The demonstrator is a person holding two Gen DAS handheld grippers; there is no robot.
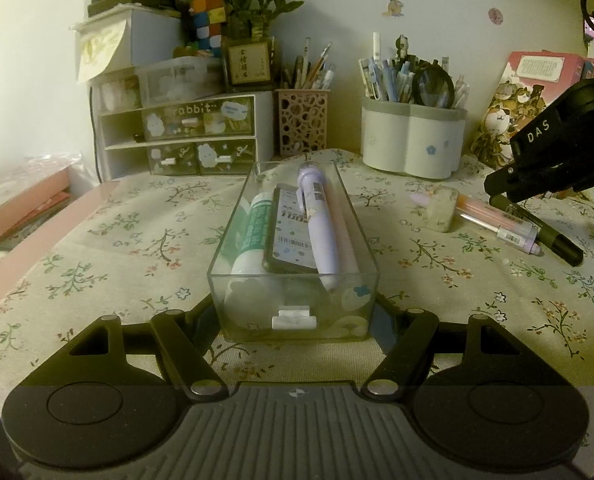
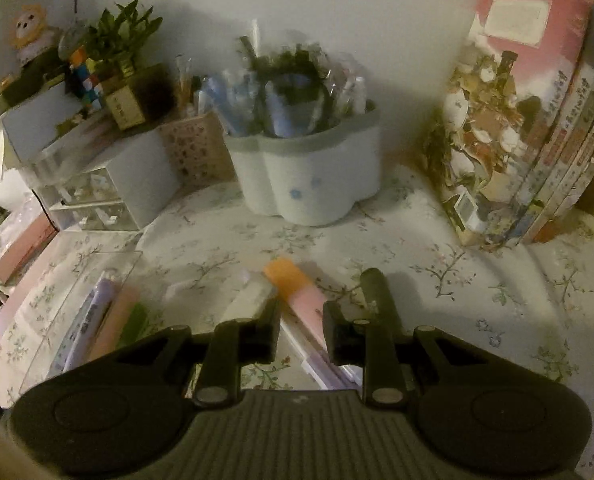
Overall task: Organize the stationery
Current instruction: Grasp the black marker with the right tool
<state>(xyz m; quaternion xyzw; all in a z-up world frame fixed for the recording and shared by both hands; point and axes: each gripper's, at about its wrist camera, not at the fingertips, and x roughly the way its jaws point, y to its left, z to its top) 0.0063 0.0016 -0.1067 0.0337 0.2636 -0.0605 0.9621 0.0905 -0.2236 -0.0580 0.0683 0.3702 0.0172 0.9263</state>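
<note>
A clear plastic box (image 1: 293,312) sits on the floral tablecloth between my left gripper's (image 1: 293,312) fingers, which press its near end. It holds a purple pen (image 1: 321,220), a green tube (image 1: 253,228) and a dark flat pack (image 1: 289,232). To its right lie an eraser (image 1: 441,210), a pink-orange pen (image 1: 493,216) and a dark marker (image 1: 537,228). My right gripper (image 2: 301,328) is open, its fingers either side of the pink-orange pen (image 2: 301,292), with the dark marker (image 2: 377,292) just right and the eraser (image 2: 249,300) just left. The box (image 2: 97,280) shows at left.
A white flower-shaped pen holder (image 1: 413,144) and a lattice pen cup (image 1: 302,120) stand at the back. A small drawer unit (image 1: 185,132) with a plant and a cube is at back left. Books (image 2: 529,120) stand at right. Pink boxes (image 1: 25,208) lie off the table's left edge.
</note>
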